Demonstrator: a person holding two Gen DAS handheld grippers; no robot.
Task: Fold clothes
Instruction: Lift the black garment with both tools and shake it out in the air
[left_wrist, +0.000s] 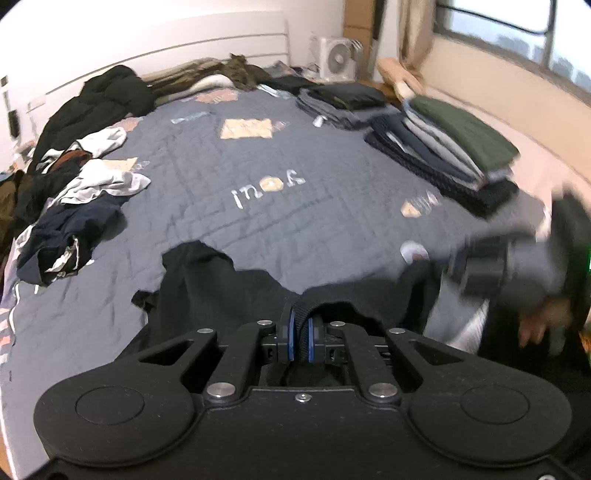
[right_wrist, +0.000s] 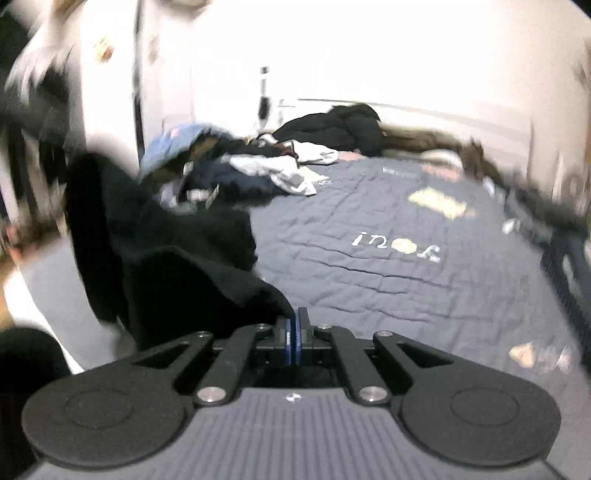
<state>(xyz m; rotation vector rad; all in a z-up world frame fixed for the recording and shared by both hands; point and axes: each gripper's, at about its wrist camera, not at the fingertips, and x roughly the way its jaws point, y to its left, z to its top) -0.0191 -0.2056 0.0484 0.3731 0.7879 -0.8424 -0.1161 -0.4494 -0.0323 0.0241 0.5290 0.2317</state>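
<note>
A black garment (left_wrist: 207, 280) lies bunched on the grey bedspread (left_wrist: 295, 166) just ahead of my left gripper (left_wrist: 300, 325). That gripper is shut on the garment's ribbed edge, which loops up between the blue pads. At the right edge of the left wrist view my right gripper (left_wrist: 476, 266) shows as a blur, with a person's hand (left_wrist: 535, 325) below it. In the right wrist view the same black garment (right_wrist: 166, 258) hangs lifted at the left. Its corner runs into my right gripper (right_wrist: 294, 325), whose pads are pressed together on the thin cloth.
Two stacks of folded clothes (left_wrist: 443, 147) (left_wrist: 343, 99) line the bed's right side. A heap of unfolded clothes (left_wrist: 74, 192) and a black coat (left_wrist: 99, 99) fill the left side. A white fan (left_wrist: 338, 59) stands behind the bed, under the window.
</note>
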